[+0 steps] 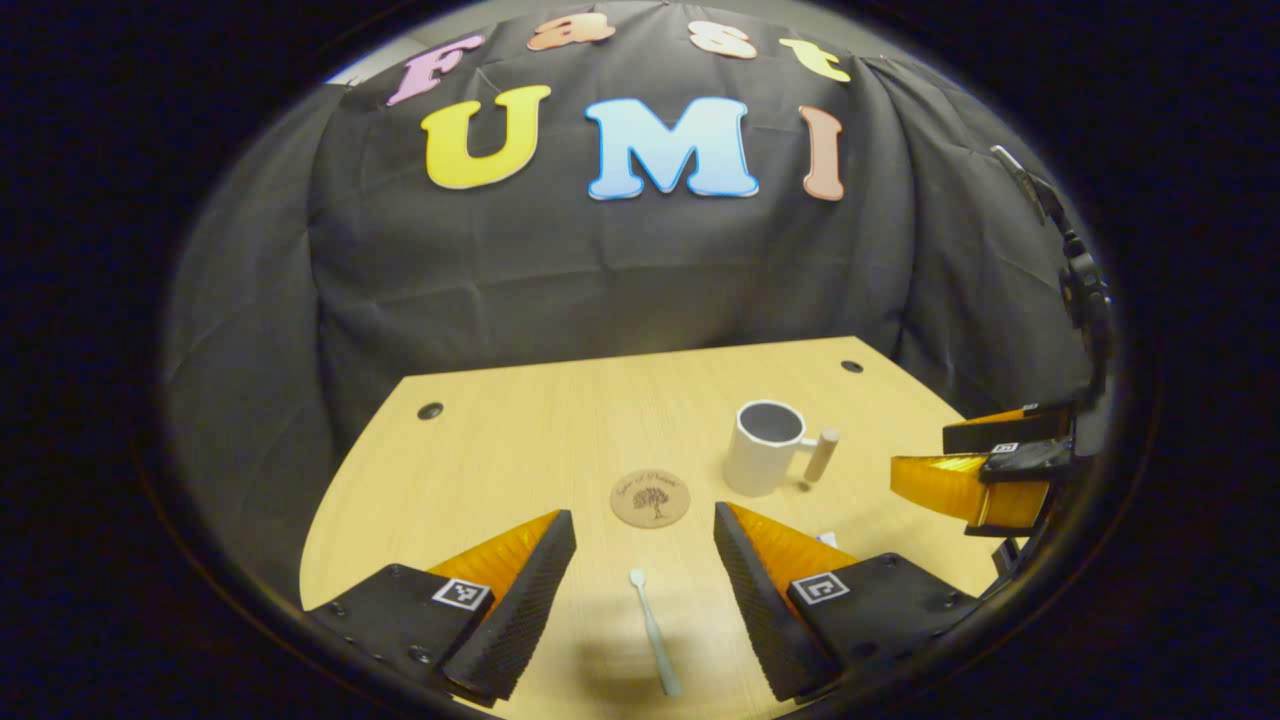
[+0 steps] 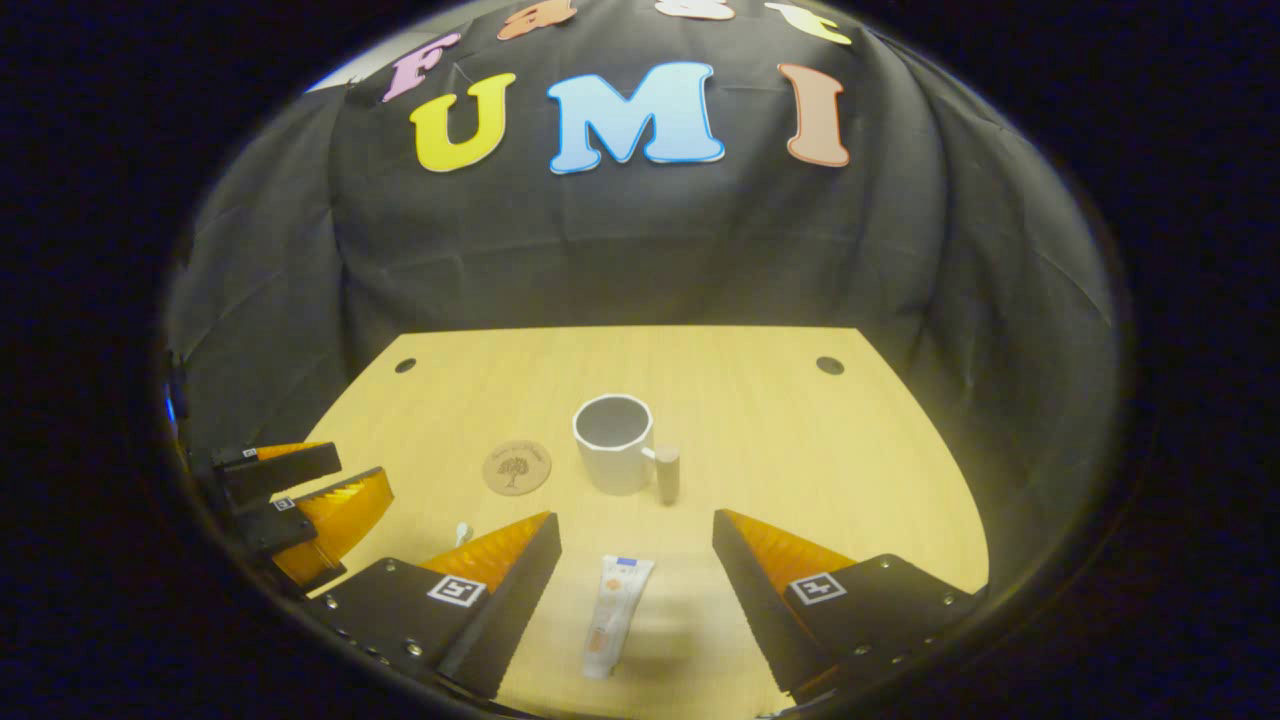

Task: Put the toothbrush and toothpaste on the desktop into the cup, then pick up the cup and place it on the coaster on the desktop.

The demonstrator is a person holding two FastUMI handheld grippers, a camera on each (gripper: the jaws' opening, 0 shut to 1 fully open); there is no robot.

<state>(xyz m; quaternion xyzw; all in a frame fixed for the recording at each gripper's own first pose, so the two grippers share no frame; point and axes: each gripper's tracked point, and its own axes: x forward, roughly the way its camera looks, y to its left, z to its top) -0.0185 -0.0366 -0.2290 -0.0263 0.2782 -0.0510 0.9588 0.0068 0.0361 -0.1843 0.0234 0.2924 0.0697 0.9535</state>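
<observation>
1. Left gripper (image 1: pixel 645 560) is wide open and empty; the toothbrush (image 1: pixel 655 632) lies on the desk (image 1: pixel 520 440) between its fingers.
2. Right gripper (image 2: pixel 636 560) is wide open and empty; the toothpaste (image 2: pixel 614 615) lies between its fingers.
3. In the right gripper view, the cup (image 2: pixel 613 442) stands at 12 o'clock from the toothpaste, the coaster (image 2: pixel 517 467) at 9 o'clock of the cup.

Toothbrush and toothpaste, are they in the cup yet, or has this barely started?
Barely started. Nothing is done: the cup is empty and stands beside the coaster, not on it. In hand: the open left gripper is lined up over the toothbrush, and the open right gripper over the toothpaste, both lying on the desktop. Left: grasp both, drop them in, move the cup.
</observation>
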